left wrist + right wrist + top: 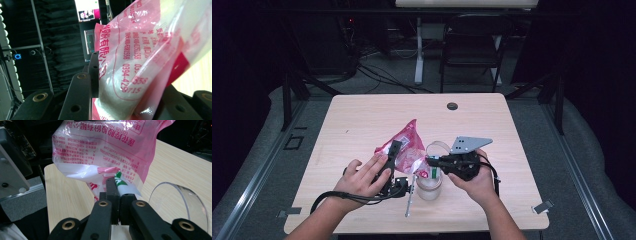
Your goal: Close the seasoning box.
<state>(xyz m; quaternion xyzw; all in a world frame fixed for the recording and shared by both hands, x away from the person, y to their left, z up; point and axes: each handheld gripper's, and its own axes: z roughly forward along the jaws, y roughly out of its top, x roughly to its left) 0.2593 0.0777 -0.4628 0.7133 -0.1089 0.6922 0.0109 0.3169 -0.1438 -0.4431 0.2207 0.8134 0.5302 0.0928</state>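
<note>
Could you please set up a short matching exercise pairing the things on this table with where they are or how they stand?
Things:
1. pink bag
2. left gripper
3. right gripper
4. jar

States:
A. pinches the bag's lower corner
B. stands on the table under the bag's corner
C. clamps the bag's wide body
D. held up between both grippers

Pairs: 1-D, 2-C, 3-A, 4-B

Red print covers a pink-and-clear plastic bag [140, 57], seen sideways in the left gripper view, where the digit strings "0394-42" and "400-6381558" can be made out beside Chinese characters too skewed to read with certainty. In the right gripper view the same bag [105, 147] hangs with its print upside down, showing the Latin word "LOTUS" among rows of small red Chinese text too fine to read.
</note>
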